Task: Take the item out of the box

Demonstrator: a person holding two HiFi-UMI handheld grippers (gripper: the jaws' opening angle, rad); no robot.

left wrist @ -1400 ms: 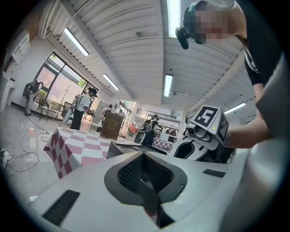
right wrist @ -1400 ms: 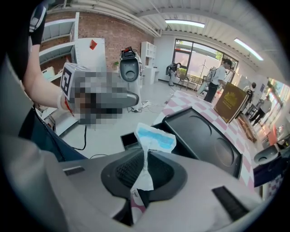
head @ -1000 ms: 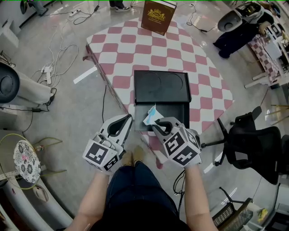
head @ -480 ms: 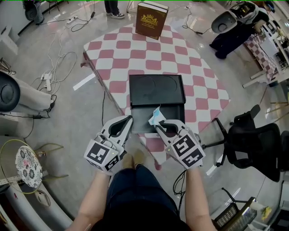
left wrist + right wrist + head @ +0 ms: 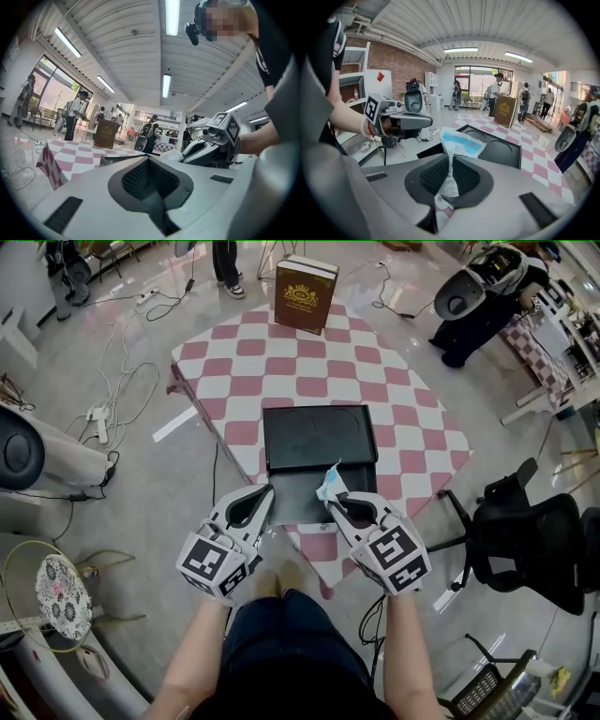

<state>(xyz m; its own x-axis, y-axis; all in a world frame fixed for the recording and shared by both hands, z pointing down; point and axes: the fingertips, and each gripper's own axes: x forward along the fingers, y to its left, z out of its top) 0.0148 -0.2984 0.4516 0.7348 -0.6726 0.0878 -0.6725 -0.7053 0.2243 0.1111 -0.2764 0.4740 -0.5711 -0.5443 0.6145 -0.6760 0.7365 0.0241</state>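
The black box (image 5: pixel 317 435) lies open on the pink-and-white checked table (image 5: pixel 403 399), its lid flat behind the shallow base (image 5: pixel 295 495). My right gripper (image 5: pixel 335 503) hovers over the base's near right corner, shut on a white packet with a blue face (image 5: pixel 328 484). In the right gripper view the packet (image 5: pixel 461 143) stands up from between the jaws of the right gripper (image 5: pixel 451 158), with the box (image 5: pixel 497 150) behind it. My left gripper (image 5: pixel 266 494) is level at the base's near left edge; its jaws meet with nothing between them, as the left gripper view shows (image 5: pixel 149 158).
A brown box with a gold crest (image 5: pixel 305 294) stands upright at the table's far edge. A black office chair (image 5: pixel 534 540) is to the right of the table. Cables and a power strip (image 5: pixel 98 385) lie on the floor to the left. People stand in the background.
My right gripper has risen with the packet, lifting it up off the box base. The left gripper has hardly moved.
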